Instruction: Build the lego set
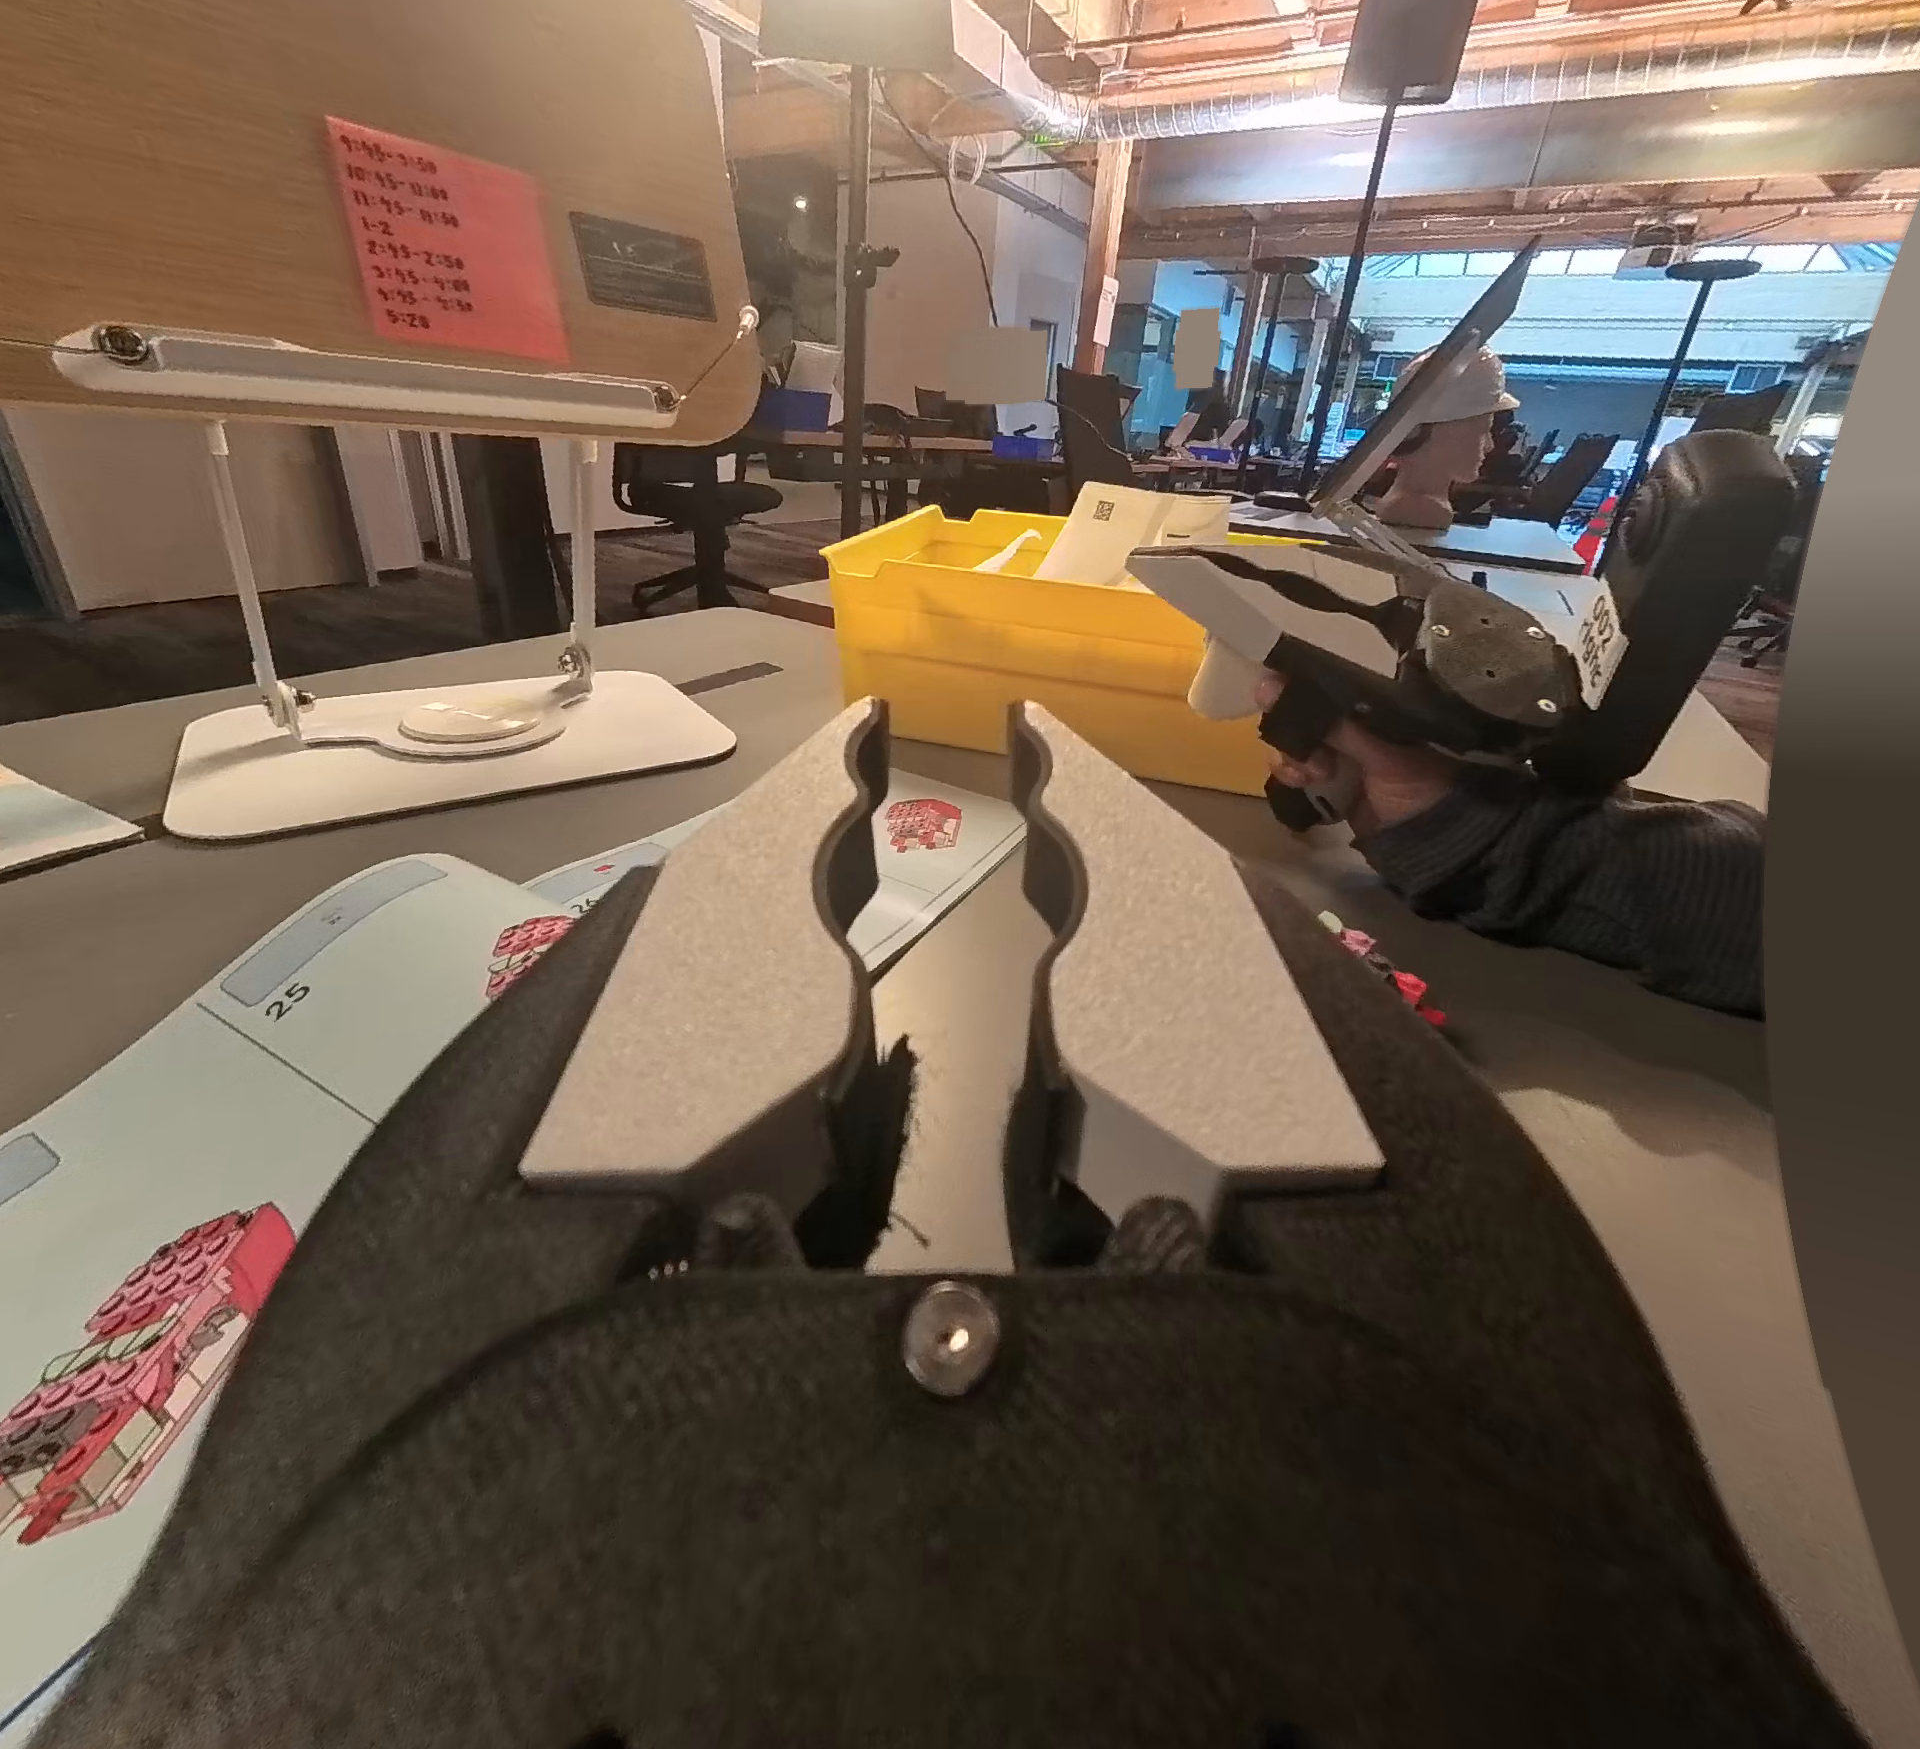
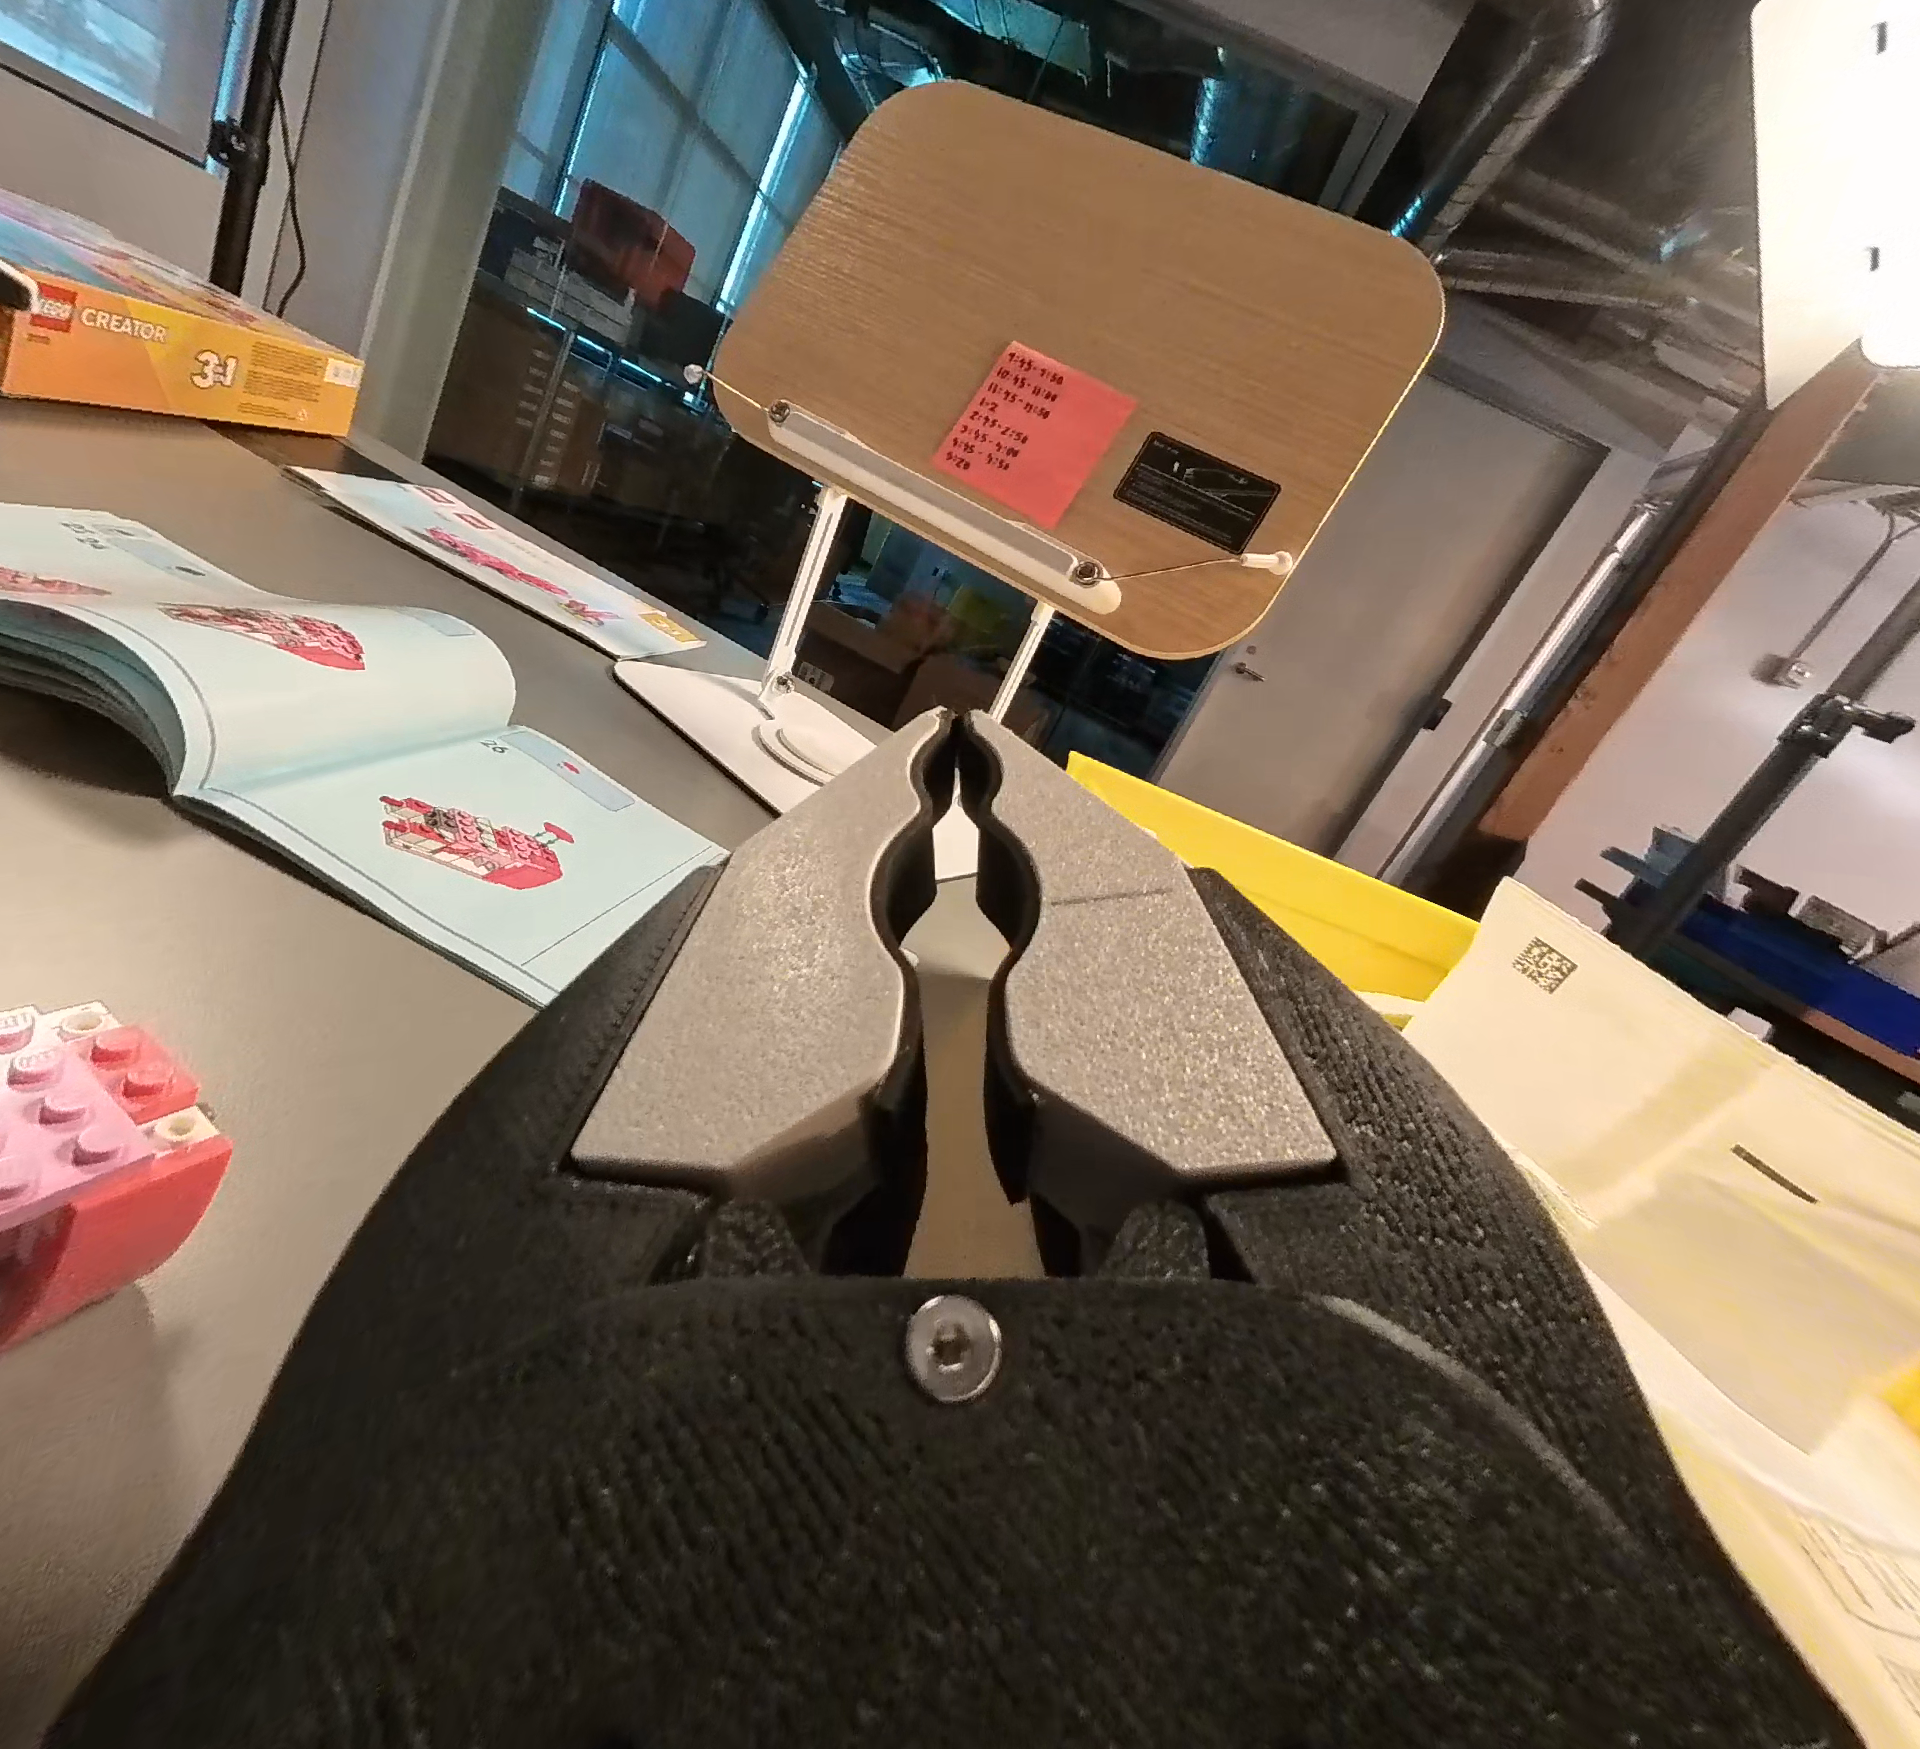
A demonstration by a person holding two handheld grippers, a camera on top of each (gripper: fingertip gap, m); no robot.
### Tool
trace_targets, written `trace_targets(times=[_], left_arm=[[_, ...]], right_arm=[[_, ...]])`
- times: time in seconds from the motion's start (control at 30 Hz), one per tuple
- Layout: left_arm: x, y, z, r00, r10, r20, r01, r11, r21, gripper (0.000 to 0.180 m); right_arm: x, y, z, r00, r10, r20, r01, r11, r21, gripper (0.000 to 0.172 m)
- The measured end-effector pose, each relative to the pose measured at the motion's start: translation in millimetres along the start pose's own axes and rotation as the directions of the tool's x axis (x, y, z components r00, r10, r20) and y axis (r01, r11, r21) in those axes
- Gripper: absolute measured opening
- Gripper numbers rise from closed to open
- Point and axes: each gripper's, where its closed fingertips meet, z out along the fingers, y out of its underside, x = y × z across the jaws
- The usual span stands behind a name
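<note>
Two claws hang over a grey counter (image 2: 343, 1024) strewn with brick-building material. In the left wrist view the left claw (image 1: 948, 731) stands parted with nothing between its fingertips; through the gap shows the corner of an open instruction booklet (image 1: 312, 1003) lying flat on the counter below it, its pale blue pages printed with pink brick models. Just past the fingertips stands a yellow plastic bin (image 1: 997, 650) with white paper packets (image 1: 1117, 530) leaning inside.

Off to that view's right, the right claw (image 1: 1143, 569) is held by a hand (image 1: 1351, 764) in a dark sleeve, raised near the bin's front corner. In its own view the right claw (image 2: 954, 725) has its fingertips meeting at the very tip, and no object shows between them. It is tilted upward toward a wooden book stand (image 2: 1081, 369) on a white base, which bears a pink sticky note (image 2: 1031, 432) and a small black label (image 2: 1195, 491).

Left of the right claw lies the same open booklet, and near the view's left edge sits a partly built model of pink, red and white bricks (image 2: 94, 1149) on the counter. Farther back lie a second, closed booklet (image 2: 499, 556) and an orange and yellow toy box (image 2: 177, 369). On the right, the yellow bin's rim and its pale packets sit close beside the claw.
</note>
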Motion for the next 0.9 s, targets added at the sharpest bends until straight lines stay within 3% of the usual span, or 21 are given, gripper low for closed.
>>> trace_targets(times=[0.9], left_arm=[[3.3, 2.3, 3.0, 1.000, 0.015, -0.006, -0.015, 1.000, -0.015, 0.021]], right_arm=[[-5.3, 3.8, 2.9, 0.999, -0.032, 0.013, 0.032, 0.999, -0.015, 0.000]])
